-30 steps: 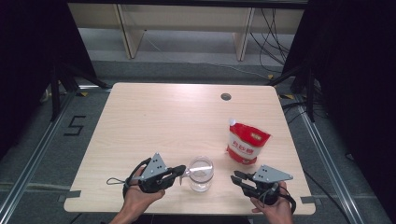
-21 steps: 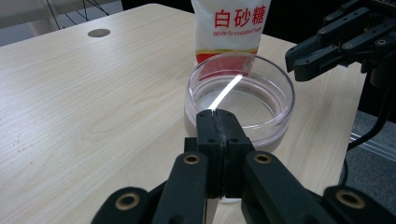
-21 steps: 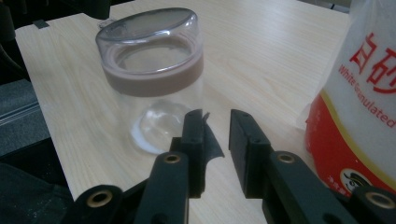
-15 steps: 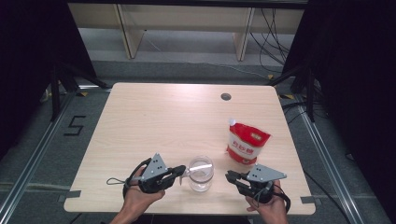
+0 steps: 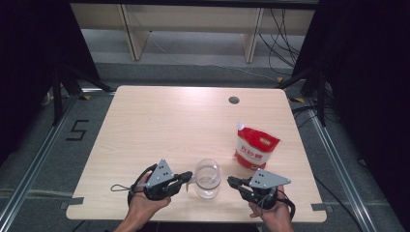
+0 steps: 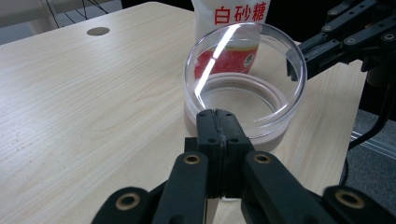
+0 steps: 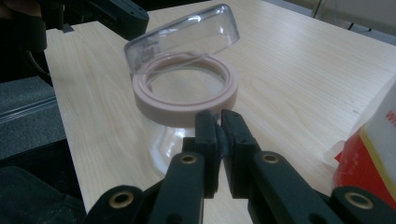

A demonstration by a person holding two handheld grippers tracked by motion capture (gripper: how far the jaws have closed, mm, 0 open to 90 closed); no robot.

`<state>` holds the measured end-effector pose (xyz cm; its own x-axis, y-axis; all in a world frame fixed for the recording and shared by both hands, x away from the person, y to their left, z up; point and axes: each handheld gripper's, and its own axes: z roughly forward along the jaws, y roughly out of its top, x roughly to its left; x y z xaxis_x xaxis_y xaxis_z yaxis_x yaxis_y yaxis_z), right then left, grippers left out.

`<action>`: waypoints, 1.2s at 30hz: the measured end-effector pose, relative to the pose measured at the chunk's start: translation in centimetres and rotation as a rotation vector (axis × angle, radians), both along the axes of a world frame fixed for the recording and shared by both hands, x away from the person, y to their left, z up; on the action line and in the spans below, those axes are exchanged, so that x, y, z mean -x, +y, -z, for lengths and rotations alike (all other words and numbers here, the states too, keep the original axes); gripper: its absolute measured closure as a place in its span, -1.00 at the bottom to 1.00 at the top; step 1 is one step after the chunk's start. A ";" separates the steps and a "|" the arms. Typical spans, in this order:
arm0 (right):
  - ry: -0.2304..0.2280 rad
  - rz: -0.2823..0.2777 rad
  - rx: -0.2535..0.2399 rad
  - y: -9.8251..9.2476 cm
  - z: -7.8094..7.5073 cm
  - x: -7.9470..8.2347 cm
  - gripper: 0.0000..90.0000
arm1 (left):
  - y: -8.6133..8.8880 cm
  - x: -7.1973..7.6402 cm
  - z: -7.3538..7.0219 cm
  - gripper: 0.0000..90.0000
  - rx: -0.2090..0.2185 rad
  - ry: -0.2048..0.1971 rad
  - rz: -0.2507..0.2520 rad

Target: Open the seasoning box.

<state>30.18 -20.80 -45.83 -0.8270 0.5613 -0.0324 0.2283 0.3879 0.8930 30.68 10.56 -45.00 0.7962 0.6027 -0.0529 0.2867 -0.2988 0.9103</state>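
Observation:
A clear glass jar [image 5: 208,178] with a pale pink collar stands near the table's front edge, its clear lid [image 7: 182,32] flipped up. My left gripper [image 5: 189,178] lies just left of the jar, its jaws shut with nothing between them, tips [image 6: 217,116] right at the collar. My right gripper [image 5: 230,181] sits just right of the jar; its jaws have just been closing and stand all but together [image 7: 218,116], nothing between them. A red and white sugar bag [image 5: 256,150] stands behind the right gripper.
The light wooden table [image 5: 169,125] has a small round hole [image 5: 234,100] at its far side. The sugar bag [image 7: 373,154] is close on the right gripper's right. Dark floor and metal rails lie around the table, with shelving legs behind.
The right gripper has edged left toward the jar and its jaws have drawn together. The left gripper and the jar have stayed where they were.

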 end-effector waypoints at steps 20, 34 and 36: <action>-0.031 -0.045 -0.014 2.4 -0.8 -0.3 1.00 | 0.2 -0.1 0.0 0.71 0.025 0.010 -0.013; -0.053 -0.062 -0.026 2.9 -1.2 -0.2 1.00 | 2.2 0.5 0.7 -0.41 -0.001 0.094 -0.030; -0.056 -0.063 -0.027 3.1 -1.3 -0.2 1.00 | 2.6 0.6 1.0 -0.51 -0.023 0.086 -0.017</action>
